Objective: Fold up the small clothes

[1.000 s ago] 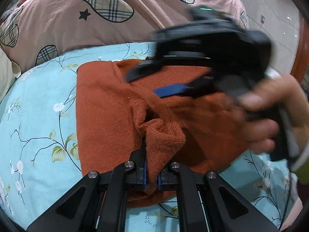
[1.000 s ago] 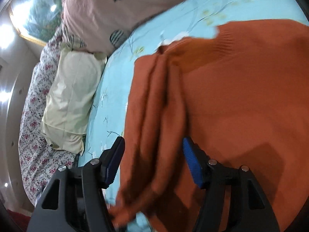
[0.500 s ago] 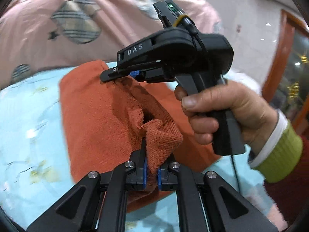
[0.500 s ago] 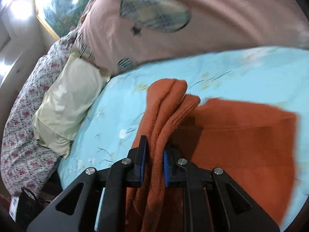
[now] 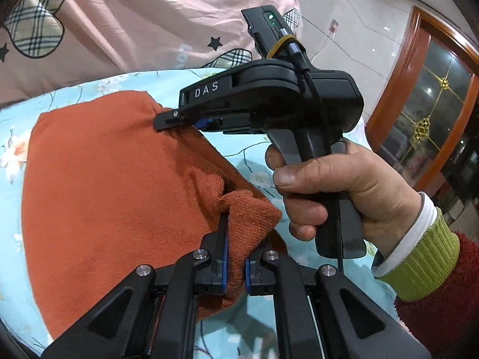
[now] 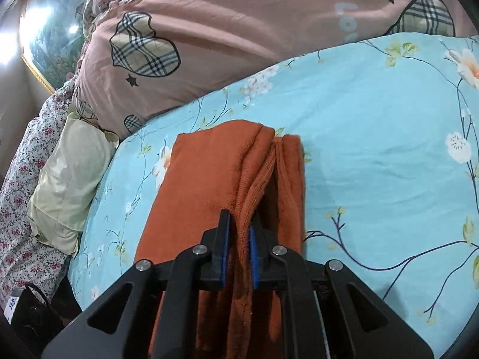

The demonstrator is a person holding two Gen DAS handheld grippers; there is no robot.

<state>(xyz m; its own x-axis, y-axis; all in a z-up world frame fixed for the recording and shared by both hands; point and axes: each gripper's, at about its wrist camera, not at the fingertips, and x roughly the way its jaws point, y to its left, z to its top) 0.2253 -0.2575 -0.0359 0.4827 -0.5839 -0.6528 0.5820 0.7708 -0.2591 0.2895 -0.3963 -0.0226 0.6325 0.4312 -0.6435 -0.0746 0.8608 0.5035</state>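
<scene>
My left gripper (image 5: 235,264) is clamped on a bunched corner of the orange knit garment (image 5: 104,185), the fabric pinched between both blue pads and puffing up just ahead of the fingertips. Ahead and to the right of it, my right gripper (image 5: 191,121) pinches the garment's far edge, with my right hand (image 5: 335,191) wrapped around its black handle. In the right wrist view, my right gripper (image 6: 239,239) is likewise closed on a thick stack of folded layers of the garment (image 6: 203,185), which runs forward from the jaws and ends in rounded folds. The garment lies on the light blue floral bedsheet (image 6: 374,137), which spreads to the right of and beyond the gripper. Further ahead sits a pink quilt (image 6: 239,30) with plaid hearts. Far left of the right gripper rests a pale yellow pillow (image 6: 69,179).
</scene>
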